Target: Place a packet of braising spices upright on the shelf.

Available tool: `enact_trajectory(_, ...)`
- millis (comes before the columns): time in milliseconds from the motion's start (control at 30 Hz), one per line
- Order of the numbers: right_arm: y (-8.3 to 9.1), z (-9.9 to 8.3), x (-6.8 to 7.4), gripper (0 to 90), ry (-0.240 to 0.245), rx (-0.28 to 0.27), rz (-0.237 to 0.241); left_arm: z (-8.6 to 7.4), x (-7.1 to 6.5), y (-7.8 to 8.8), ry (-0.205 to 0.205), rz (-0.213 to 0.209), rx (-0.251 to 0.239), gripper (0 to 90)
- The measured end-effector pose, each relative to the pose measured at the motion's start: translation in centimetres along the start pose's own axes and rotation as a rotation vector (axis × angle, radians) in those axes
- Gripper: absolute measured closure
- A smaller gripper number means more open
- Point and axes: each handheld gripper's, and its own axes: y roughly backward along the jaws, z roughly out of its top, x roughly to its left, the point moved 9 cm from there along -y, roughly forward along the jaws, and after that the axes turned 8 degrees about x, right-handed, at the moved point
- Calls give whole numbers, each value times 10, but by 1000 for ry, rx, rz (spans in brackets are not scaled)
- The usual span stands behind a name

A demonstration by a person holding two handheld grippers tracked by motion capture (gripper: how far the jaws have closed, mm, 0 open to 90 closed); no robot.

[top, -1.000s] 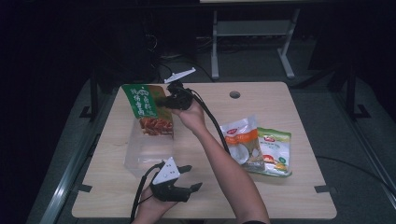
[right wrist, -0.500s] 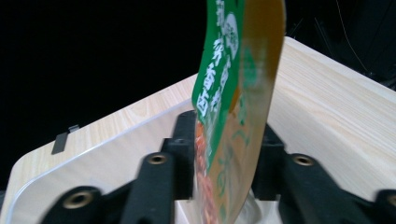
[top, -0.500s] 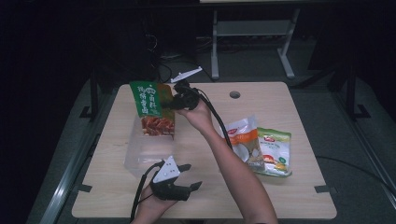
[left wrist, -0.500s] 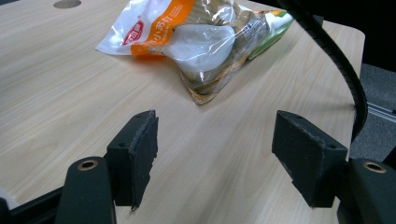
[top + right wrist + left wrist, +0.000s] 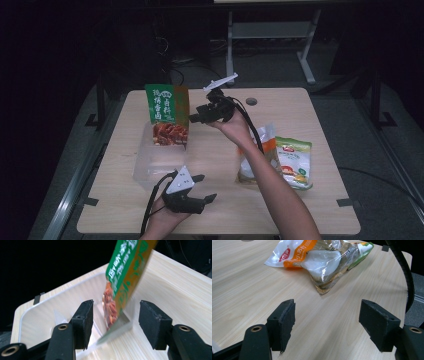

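Observation:
A green and orange food packet stands upright at the far end of a clear plastic container on the wooden table. My right gripper hovers just to its right, open. Its jaws have just been opening, and the packet rises a little ahead of them with neither pad touching it. The container lies below the jaws of the right gripper. My left gripper rests near the table's front edge, open and holding nothing. The left gripper points at bare wood.
Two snack bags lie at the right: a clear and orange one and a green-edged one. A round cable hole sits at the table's back. The right gripper's black cable runs along the forearm.
The right gripper has let go of the packet, opened and drawn back to the right. The packet has gone from tilted in the grip to standing upright in the container. The left gripper kept still.

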Motion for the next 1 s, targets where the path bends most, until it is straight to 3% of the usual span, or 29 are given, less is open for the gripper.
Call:
enact_trajectory(567, 48, -46, -20, 387, -57, 29, -52, -1, 1, -3, 7, -4, 4, 285)
enact_trajectory(800, 62, -71, -26, 365, -86, 67, -63, -1, 2, -3, -13, 0, 10, 285)
enact_trajectory(1000, 74, -97, -32, 359, -123, 96, -78, -1, 2, -3, 3, 1, 11, 283)
